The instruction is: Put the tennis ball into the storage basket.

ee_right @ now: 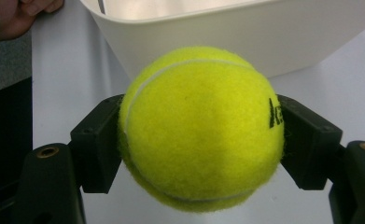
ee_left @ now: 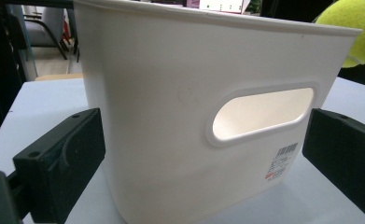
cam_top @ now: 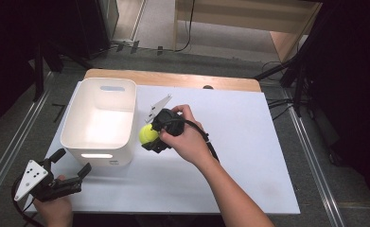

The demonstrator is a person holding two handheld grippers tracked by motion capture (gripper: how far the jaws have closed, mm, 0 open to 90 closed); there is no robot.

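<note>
**High view check-in: ball's grabbed, bin's still waiting**

So the pickup part looks done. The right gripper (cam_top: 150, 137) has its jaws clamped on both sides of the tennis ball (cam_top: 148, 134), and in the right gripper view the ball (ee_right: 201, 128) sits squarely between the black pads, off the white table (cam_top: 249, 156). It's hanging just beside the right wall of the white bin (cam_top: 99, 120), not over the opening yet, and the bin looks empty inside. My guess at what's left: carry it across the rim and let go. The left gripper (cam_top: 66, 168) is parked near the bin's front corner, jaws spread wide with nothing in them, just facing the handle slot (ee_left: 262, 113).
</note>
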